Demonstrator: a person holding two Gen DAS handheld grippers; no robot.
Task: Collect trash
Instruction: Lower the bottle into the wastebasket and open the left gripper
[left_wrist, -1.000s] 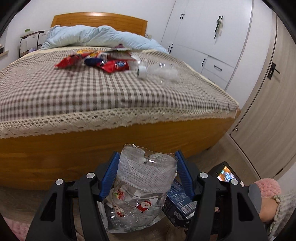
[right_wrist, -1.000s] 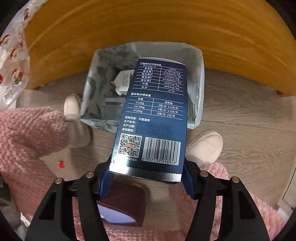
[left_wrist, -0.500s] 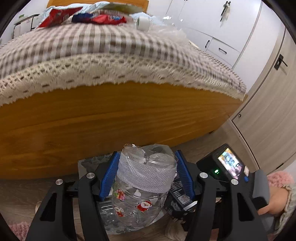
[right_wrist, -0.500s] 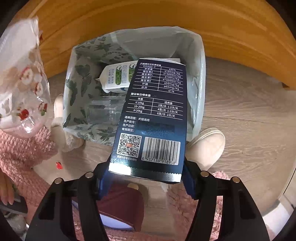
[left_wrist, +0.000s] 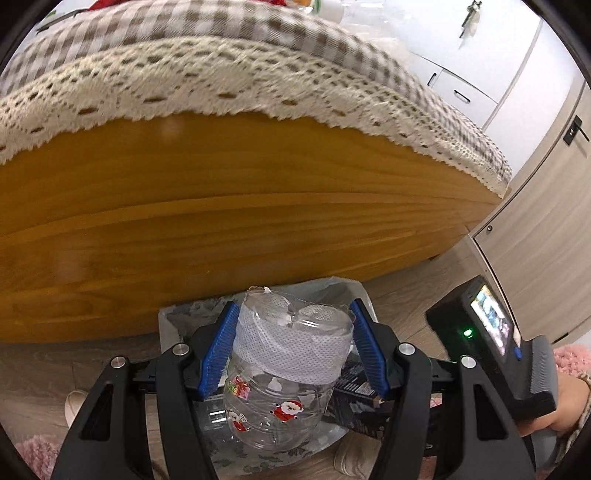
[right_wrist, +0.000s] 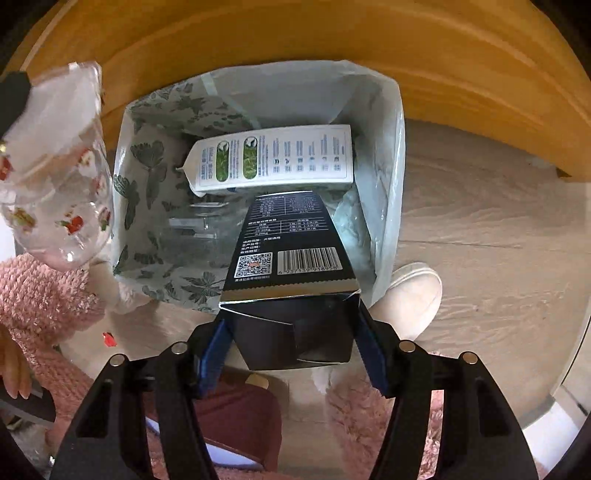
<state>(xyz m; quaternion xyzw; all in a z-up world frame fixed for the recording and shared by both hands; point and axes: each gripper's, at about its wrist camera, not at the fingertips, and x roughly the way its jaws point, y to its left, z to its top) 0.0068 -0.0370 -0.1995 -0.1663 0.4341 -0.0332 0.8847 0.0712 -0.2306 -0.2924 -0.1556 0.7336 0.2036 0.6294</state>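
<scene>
My left gripper (left_wrist: 293, 306) is shut on a crumpled clear plastic wrapper (left_wrist: 280, 387) with Santa prints and a white mesh band. It hangs over the lined trash bin (left_wrist: 173, 321) on the floor against the bed's side. The same wrapper (right_wrist: 59, 177) shows at the left of the right wrist view. My right gripper (right_wrist: 291, 321) points down over the bin (right_wrist: 133, 184), shut by its tips on the near end of a dark blue box (right_wrist: 291, 236). The box tilts nose-down into the bin. Inside lie a white carton (right_wrist: 273, 158) and some clear plastic.
The bed's wooden side (left_wrist: 258, 221) rises just behind the bin, with a checked, lace-edged cover (left_wrist: 221, 74) on top. A person's slipper (right_wrist: 410, 295) and fuzzy pink clothing (right_wrist: 37, 295) flank the bin. A small red scrap (right_wrist: 109, 339) lies on the wood floor. Wardrobe (left_wrist: 461, 85) at far right.
Both grippers have sunk toward the bin, so the bed top has left the left view. The dark box has tipped from face-on to nose-down into the bin.
</scene>
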